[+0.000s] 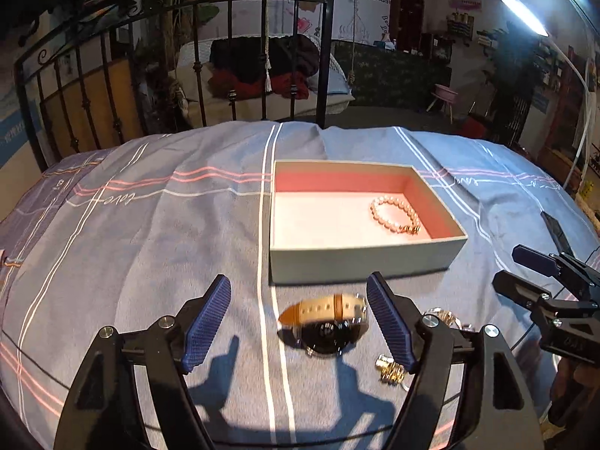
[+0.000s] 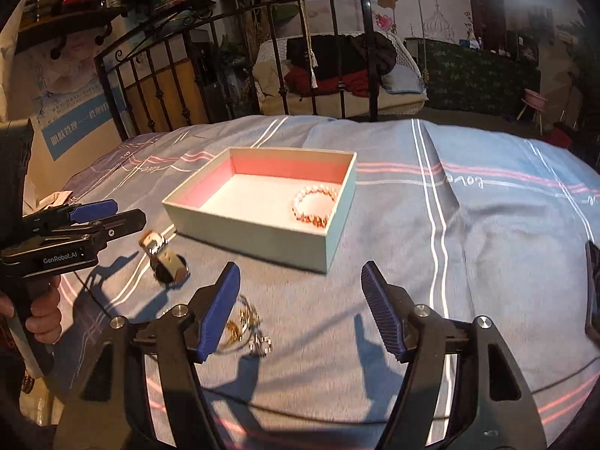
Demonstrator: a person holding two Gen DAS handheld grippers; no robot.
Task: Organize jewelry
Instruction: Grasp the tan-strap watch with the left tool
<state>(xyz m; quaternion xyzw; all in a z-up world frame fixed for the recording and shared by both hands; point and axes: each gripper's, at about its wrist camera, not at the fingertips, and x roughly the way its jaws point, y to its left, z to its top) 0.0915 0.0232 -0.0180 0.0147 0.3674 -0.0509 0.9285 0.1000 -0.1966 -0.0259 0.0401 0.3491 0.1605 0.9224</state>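
Note:
An open pale box (image 1: 360, 258) with a pink lining lies on the bed; a pearl bracelet (image 1: 395, 214) rests in its right end, also in the right wrist view (image 2: 311, 206). A watch (image 1: 326, 324) with a tan strap lies on the sheet in front of the box, between the fingers of my open left gripper (image 1: 300, 324). Gold jewelry (image 1: 390, 369) lies by the right finger. My right gripper (image 2: 300, 311) is open and empty above the sheet, with gold pieces (image 2: 243, 328) beside its left finger. The watch (image 2: 165, 258) lies left of it.
A blue plaid sheet (image 1: 150, 262) covers the bed. A black iron bedframe (image 1: 187, 56) stands behind it. A dark flat object (image 2: 592, 292) lies at the right edge. The right gripper (image 1: 543, 288) shows at the right of the left wrist view.

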